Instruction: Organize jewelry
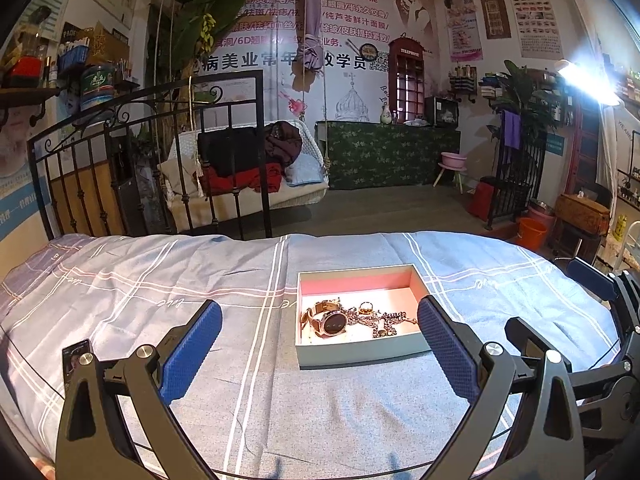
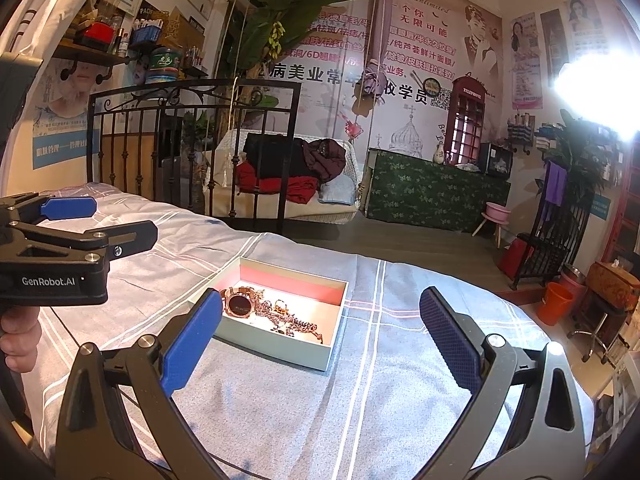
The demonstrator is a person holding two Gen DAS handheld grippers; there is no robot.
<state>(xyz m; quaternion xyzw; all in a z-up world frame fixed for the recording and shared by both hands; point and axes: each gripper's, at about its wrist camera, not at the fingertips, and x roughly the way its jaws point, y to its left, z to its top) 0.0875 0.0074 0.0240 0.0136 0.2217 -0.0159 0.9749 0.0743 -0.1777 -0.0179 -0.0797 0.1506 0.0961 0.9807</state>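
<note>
A shallow pale-green box (image 1: 362, 354) (image 2: 276, 346) with a pink lining lies on the checked blue bedsheet. Inside it rest a rose-gold watch (image 1: 332, 322) (image 2: 239, 304), a tangled chain (image 1: 386, 318) (image 2: 298, 322) and a small ring (image 1: 366, 307) (image 2: 281, 306). My left gripper (image 1: 320, 328) hovers open just in front of the box, nothing between its blue pads. My right gripper (image 2: 322, 316) is open too, to the right of the box and slightly nearer. In the right wrist view the left gripper's body (image 2: 60, 256) shows at the left, held by a hand (image 2: 20, 336).
The bedsheet (image 1: 160, 292) covers a bed with a black iron headboard (image 1: 152, 152) at its far side. Beyond are a white swing seat piled with clothes (image 1: 256, 164), a green-draped counter (image 1: 392, 156), orange buckets (image 1: 532, 232) and a bright lamp (image 1: 588, 76).
</note>
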